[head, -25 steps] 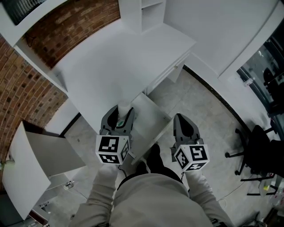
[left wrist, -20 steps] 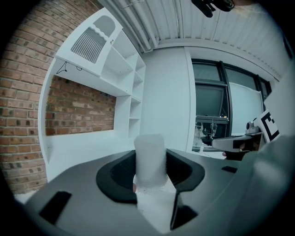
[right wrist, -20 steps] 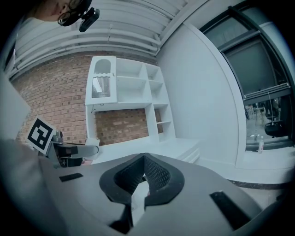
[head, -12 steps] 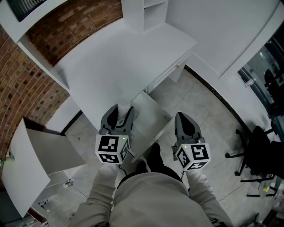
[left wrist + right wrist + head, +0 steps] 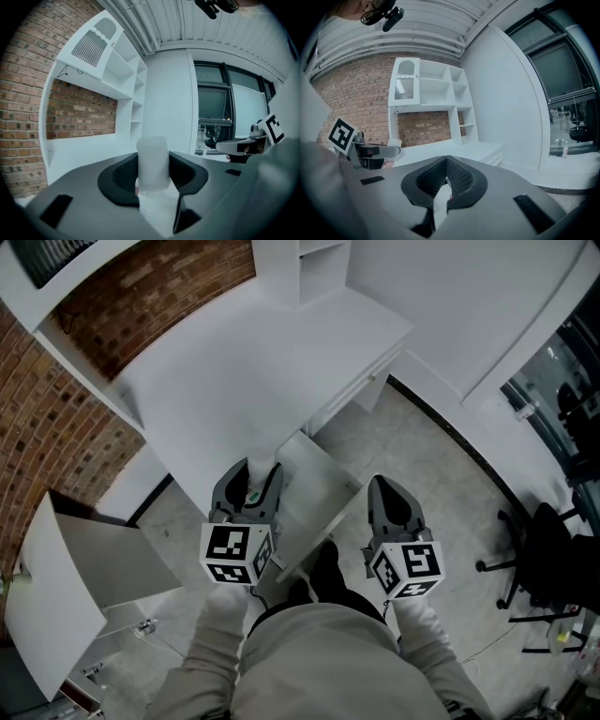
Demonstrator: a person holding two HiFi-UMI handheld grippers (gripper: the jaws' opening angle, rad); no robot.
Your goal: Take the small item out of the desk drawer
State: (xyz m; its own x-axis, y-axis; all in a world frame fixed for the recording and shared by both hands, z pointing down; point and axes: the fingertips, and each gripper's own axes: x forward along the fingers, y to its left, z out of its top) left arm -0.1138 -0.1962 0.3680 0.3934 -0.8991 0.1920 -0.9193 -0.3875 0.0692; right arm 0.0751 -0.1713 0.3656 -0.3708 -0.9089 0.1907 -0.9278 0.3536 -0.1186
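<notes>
My left gripper (image 5: 251, 471) hangs over the near edge of the white desk (image 5: 253, 371), beside the pulled-out drawer (image 5: 319, 486). Its jaws are shut on a small white, frosted cylinder-like item (image 5: 152, 157), which stands upright between the pads in the left gripper view. In the head view the item (image 5: 263, 469) shows only as a pale tip past the jaws. My right gripper (image 5: 386, 487) floats over the floor to the right of the drawer, its ribbed pads meeting with nothing between them (image 5: 446, 174). The drawer's inside looks bare white.
A white shelf unit (image 5: 309, 268) stands at the back of the desk against a brick wall (image 5: 56, 437). An open white cabinet door (image 5: 66, 596) juts out at lower left. A black office chair (image 5: 548, 554) sits at the right. My feet (image 5: 323, 577) stand under the drawer front.
</notes>
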